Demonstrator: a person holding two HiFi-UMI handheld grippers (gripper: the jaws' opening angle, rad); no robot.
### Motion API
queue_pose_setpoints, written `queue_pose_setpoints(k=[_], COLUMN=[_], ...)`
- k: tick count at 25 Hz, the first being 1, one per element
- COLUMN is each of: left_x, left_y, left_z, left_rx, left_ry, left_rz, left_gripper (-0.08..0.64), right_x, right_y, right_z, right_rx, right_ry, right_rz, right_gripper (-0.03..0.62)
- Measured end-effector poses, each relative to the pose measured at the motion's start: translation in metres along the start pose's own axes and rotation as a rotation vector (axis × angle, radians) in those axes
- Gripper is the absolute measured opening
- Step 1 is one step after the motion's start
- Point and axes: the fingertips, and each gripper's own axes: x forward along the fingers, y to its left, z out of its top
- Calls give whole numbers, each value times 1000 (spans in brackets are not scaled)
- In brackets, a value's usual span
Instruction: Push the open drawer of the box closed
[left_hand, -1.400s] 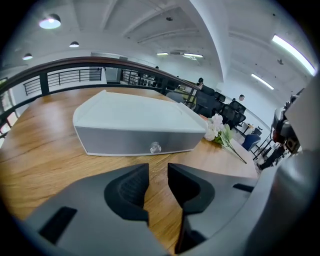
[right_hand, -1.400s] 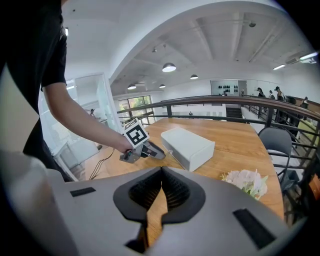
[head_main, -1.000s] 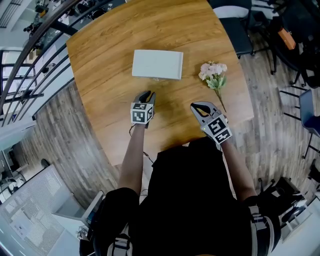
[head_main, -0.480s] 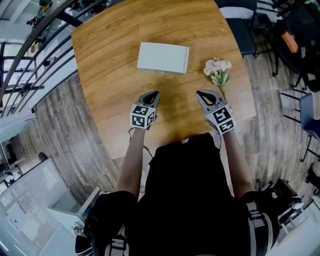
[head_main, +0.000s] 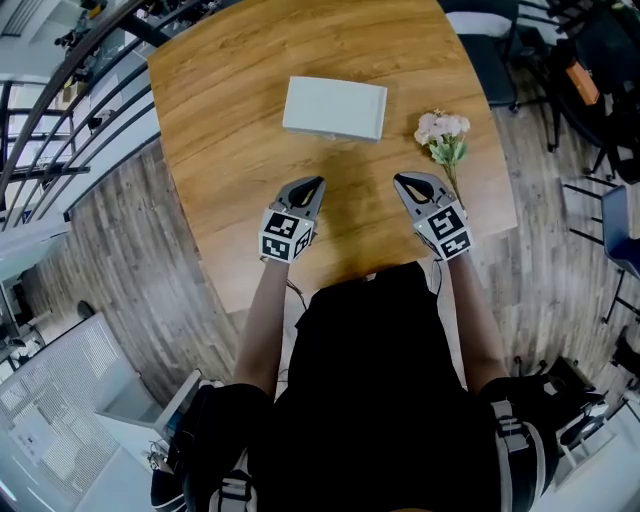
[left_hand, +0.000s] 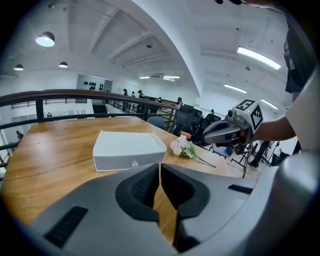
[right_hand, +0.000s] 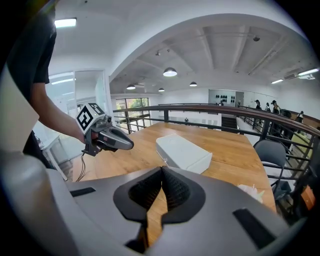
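1x box (head_main: 334, 108), 1x flower sprig (head_main: 443, 137), 2x hand-held grippers (head_main: 314, 184) (head_main: 402, 181)

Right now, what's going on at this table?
A person holds a gripper in each hand over the near part of the wooden table. The left gripper and right gripper both have jaws together, empty, and neither touches the white box ahead. Its drawer front looks roughly flush. A flower sprig lies to the box's right.

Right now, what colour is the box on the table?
The box is plain white, clearest in the left gripper view.
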Motion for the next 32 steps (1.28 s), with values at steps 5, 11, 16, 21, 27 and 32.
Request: queue_pose_setpoints(k=[5,11,16,21,27,32], left_x=[-15,-30,-37,-43,-45,-52], left_y=[-3,-4,-11,-19,-27,-30], left_z=[2,-2,-5,-2,0,2], left_rx=[26,36,45,44,53,56], left_ry=[-22,-30,-27,-35,-36,-50], left_rz=[-18,-17,-17,-23,-22,-17], left_gripper=[31,31,29,29,29,29], right_x=[0,-8,-18,-24,-32,-36], right_y=[12,19,25,26,26,31], right_z=[2,7,1,-6,-8,-9], right_rx=[-11,-9,-30,-35,-42,-34], right_ry=[-4,-20,-13,7,9,1], right_rz=[-6,-28,-29,-43,-43,-48], right_gripper=[15,15,15,15,15,15])
